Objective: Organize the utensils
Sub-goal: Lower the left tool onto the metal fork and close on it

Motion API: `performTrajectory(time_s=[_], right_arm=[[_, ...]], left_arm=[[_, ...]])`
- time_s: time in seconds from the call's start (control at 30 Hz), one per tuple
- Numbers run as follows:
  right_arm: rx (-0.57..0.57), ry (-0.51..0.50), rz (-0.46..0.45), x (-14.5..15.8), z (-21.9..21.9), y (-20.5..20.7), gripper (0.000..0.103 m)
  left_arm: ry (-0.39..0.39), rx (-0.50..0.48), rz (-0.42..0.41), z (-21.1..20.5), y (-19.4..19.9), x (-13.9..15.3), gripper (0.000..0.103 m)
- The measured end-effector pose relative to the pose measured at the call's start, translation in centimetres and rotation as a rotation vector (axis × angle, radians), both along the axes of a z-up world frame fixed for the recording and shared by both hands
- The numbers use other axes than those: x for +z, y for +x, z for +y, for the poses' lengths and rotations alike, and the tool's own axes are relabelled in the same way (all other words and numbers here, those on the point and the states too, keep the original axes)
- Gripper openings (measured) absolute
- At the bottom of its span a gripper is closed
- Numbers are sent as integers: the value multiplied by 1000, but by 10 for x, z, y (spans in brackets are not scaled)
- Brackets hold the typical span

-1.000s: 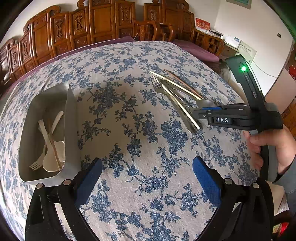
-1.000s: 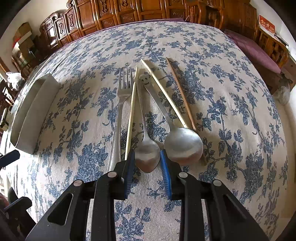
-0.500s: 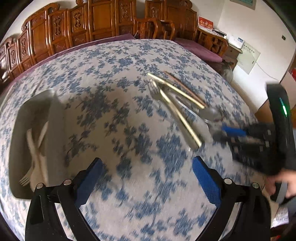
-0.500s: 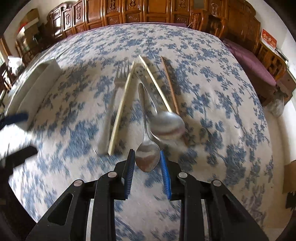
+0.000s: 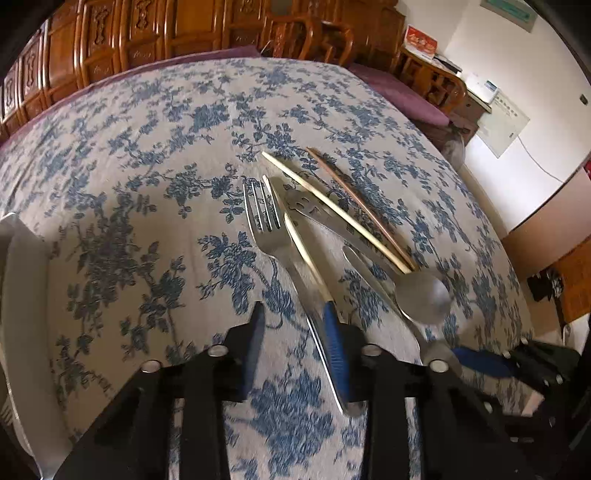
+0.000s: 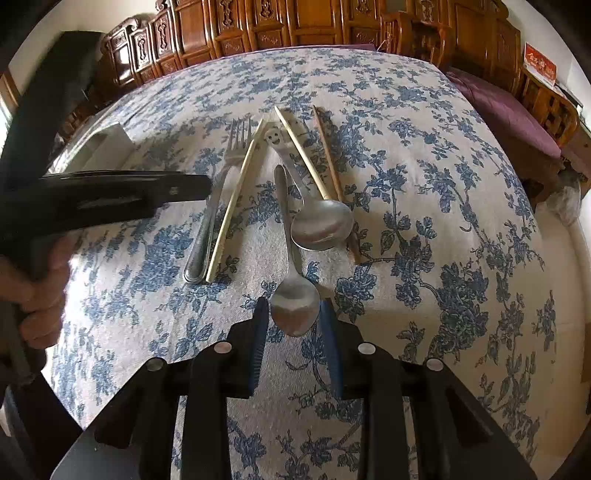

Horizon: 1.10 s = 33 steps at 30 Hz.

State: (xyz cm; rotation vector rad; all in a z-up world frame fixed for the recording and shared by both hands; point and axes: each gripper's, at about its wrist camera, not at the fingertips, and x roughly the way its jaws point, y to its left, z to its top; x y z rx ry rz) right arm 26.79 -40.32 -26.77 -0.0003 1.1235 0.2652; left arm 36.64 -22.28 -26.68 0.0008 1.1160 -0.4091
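Metal utensils lie on the floral tablecloth: a fork (image 5: 273,236) (image 6: 214,206), a cream chopstick (image 5: 306,254) (image 6: 236,199) beside it, a large spoon (image 5: 421,295) (image 6: 321,225) with a smiley handle, a second cream chopstick (image 5: 332,210) and a brown chopstick (image 5: 362,206) (image 6: 328,155). My right gripper (image 6: 293,325) is shut on the bowl of a small spoon (image 6: 295,310). My left gripper (image 5: 295,332) is open, its right finger beside the fork handle.
A steel tray (image 5: 22,280) (image 6: 107,147) sits at the table's left. Carved wooden chairs (image 6: 295,22) ring the far edge. A white wall and a cabinet stand to the right in the left wrist view.
My left gripper has swung right from the tray to the fork and narrowed its opening. My right gripper has pulled the small spoon back a little from the pile.
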Motion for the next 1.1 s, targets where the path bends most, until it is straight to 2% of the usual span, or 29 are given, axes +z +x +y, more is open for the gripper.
performTrajectory(time_s=[0.07,0.3,0.47,0.67,0.8,0.97,1.1], right_arm=[[-3,15,-6,3,-3,-3,33],[-39,76,-13,8,-13,-4,33],[-73,67,8,0,-19,-2,33],[-87,75,12,-2,-21,-1,33],[-77,84,27,-5,-18,2,33],[-72,72,41,-9,-10,5,33],[-59,23,28,-9,-4,3,24]], left_arm=[[-2,4,8,-2,4,-3,23],[-15,16,17,-5,14,-7,22],[-42,34,52,-5,20,-8,12],[-5,33,34,-12,19,-8,12],[47,14,11,-19,17,-7,11],[47,39,19,-8,19,-6,6],[45,48,17,2,18,-7,6]])
